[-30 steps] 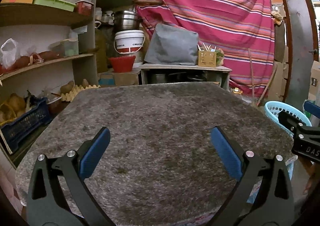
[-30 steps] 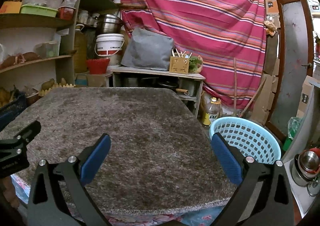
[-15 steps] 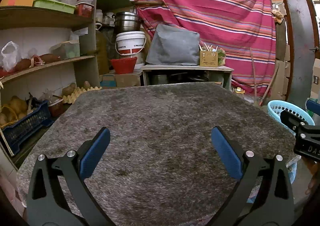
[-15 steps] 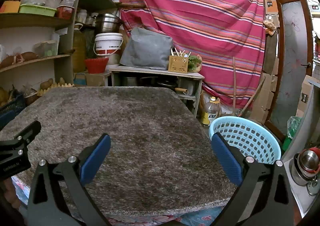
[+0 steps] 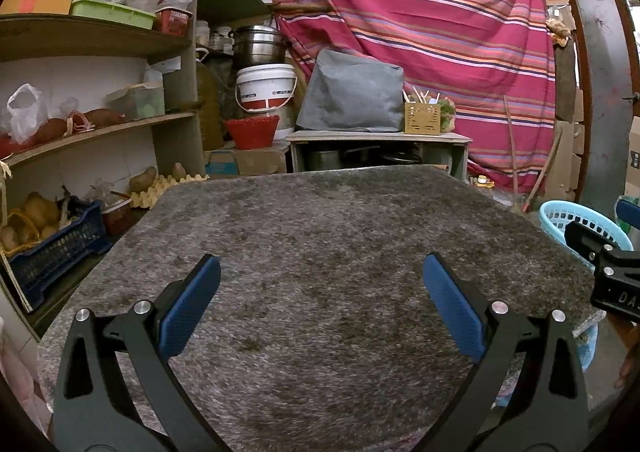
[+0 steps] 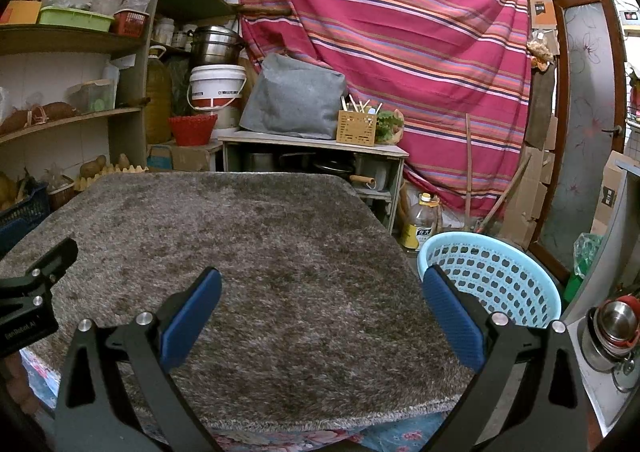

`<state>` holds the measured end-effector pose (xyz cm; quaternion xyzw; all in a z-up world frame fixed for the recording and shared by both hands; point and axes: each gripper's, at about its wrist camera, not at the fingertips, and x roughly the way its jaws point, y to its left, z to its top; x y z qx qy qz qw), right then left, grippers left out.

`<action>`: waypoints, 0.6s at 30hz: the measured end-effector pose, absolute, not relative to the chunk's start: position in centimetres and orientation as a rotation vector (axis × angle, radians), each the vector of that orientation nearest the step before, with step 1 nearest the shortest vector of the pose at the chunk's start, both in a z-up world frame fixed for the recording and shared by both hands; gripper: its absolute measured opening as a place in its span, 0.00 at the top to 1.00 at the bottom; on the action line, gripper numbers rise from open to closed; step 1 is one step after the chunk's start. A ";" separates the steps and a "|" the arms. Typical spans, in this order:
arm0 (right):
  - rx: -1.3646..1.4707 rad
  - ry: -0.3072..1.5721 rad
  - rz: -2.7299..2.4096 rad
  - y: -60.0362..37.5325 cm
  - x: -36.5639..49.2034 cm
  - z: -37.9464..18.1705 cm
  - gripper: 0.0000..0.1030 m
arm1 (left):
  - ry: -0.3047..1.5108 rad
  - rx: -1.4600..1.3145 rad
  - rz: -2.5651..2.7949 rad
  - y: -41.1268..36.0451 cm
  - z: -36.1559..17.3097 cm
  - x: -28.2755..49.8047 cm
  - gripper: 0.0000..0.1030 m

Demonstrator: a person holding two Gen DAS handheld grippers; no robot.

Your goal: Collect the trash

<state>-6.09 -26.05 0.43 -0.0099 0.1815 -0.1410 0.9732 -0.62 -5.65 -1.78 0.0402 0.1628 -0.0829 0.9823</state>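
My left tongs (image 5: 320, 280) and right tongs (image 6: 320, 292) both hang spread wide over the grey shaggy rug (image 6: 248, 260) covering the counter, nothing between the blue pads (image 6: 192, 316) on either. Pale blue perforated basket (image 6: 492, 276) sits on the floor just beside the counter's right edge, right tongs nearer to it. Can't spot any trash piece on the rug in either view; basket interior only partly visible.

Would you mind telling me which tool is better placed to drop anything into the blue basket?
Right. The right tool hangs open at the rug's right edge, with the blue basket just beyond its right finger. The left tool is open over the rug's middle, farther from it.
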 end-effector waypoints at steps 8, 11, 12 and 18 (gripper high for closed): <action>-0.021 0.365 -0.285 -26.0 -6.1 0.4 0.04 | 0.326 0.081 -0.165 -5.6 -1.8 -0.7 0.05; -0.022 0.366 -0.284 -26.0 -6.1 0.4 0.04 | 0.328 0.079 -0.162 -5.5 -1.8 -0.8 0.05; -0.022 0.367 -0.283 -26.0 -6.1 0.4 0.04 | 0.327 0.078 -0.161 -5.5 -1.8 -0.8 0.05; -0.020 0.369 -0.284 -25.9 -6.0 0.3 0.04 | 0.326 0.076 -0.154 -5.4 -1.8 -1.0 0.05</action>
